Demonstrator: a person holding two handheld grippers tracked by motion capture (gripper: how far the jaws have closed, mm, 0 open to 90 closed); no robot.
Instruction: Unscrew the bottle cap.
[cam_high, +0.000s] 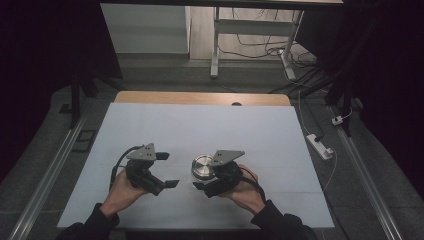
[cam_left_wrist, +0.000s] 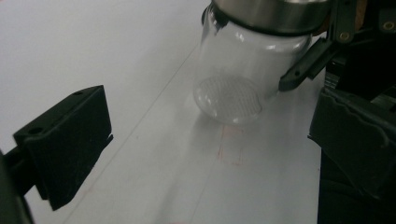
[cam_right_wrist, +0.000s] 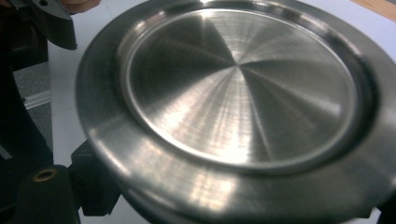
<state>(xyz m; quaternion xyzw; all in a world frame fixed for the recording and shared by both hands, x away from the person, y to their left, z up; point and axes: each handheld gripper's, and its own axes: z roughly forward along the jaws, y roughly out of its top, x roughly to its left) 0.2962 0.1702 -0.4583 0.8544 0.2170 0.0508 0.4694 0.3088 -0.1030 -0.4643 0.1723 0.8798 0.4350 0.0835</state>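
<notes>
While right gripper (cam_high: 206, 186) pinches clear glass jar with round steel lid (cam_high: 202, 166) near table's (cam_high: 150, 125) front edge | left gripper (cam_high: 169, 170) spread, empty | tilted jar could slip, weak grip

No text, label, brand, number or sign is legible on anything here.

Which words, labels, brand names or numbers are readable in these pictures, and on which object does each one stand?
None can be read.
The metal lid is plain brushed steel.
The glass jar carries no label.
Faint red marks on the white table cover are lines, not legible text.
</notes>
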